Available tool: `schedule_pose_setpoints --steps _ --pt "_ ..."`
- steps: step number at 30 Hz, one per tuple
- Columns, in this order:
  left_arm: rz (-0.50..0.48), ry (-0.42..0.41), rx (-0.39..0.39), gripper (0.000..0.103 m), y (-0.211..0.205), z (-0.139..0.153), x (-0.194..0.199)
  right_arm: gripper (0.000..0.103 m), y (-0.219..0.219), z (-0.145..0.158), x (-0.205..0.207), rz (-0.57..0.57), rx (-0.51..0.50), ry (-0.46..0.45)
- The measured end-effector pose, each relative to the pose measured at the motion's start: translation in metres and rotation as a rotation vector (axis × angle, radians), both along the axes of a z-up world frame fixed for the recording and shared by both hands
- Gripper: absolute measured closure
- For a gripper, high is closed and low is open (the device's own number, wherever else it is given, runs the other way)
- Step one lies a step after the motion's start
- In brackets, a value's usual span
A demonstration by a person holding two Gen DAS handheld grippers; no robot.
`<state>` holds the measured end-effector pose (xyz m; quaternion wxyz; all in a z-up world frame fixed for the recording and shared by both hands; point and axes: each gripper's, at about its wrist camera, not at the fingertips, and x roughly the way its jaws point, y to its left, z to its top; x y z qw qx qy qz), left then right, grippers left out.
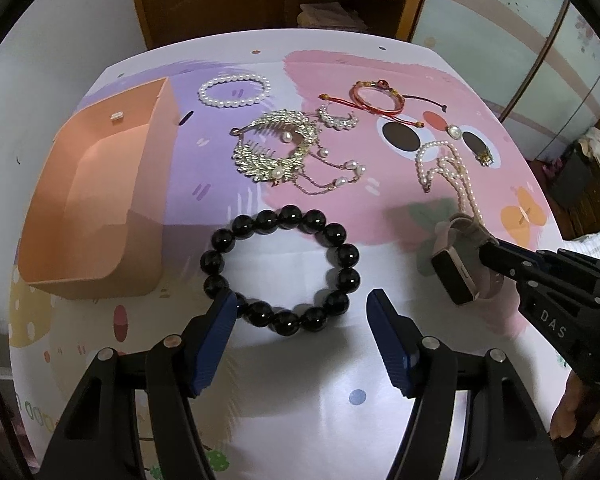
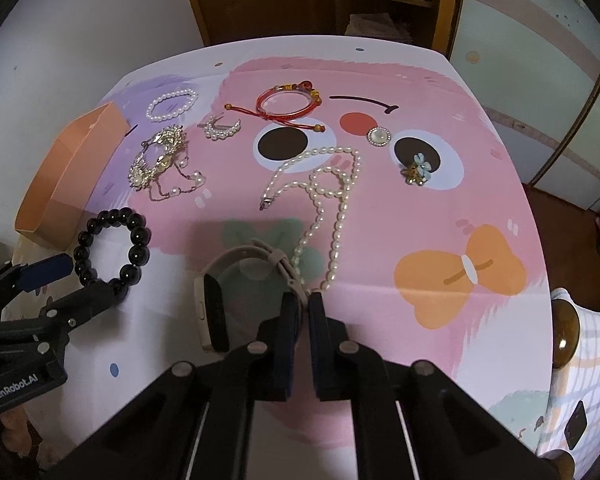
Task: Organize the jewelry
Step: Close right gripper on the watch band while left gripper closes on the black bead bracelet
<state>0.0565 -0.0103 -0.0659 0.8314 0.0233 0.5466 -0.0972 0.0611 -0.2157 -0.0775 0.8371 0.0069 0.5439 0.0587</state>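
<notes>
Right fingers pinch the watch strap; left fingers spread around the black bracelet.

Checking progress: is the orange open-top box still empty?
Empty: the orange open-top box shows only bare floor inside in the left wrist view; all the jewelry lies on the table.

1. Round black bead bracelet: glossy, smooth beads.
2. Open orange box: matt, paper-like card.
3. Gold leaf-shaped hair comb: shiny metal.
4. Long white pearl necklace: lustrous beads.
5. Pastel printed tabletop: smooth, slight sheen.
6. Blue fingers: ribbed, matt.
</notes>
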Motion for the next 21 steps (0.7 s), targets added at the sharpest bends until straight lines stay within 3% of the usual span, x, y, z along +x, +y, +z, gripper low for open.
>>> schedule_pose_setpoints --steps 2,21 --pt "-0.014 0.007 0.001 0.048 -0.003 -0.002 0.002 0.097 -0.001 0.001 -0.001 -0.002 0.002 -0.002" --pt "-0.049 0.009 0.045 0.05 -0.018 0.0 0.003 0.097 -0.011 0.005 -0.006 -0.019 0.01 -0.015"
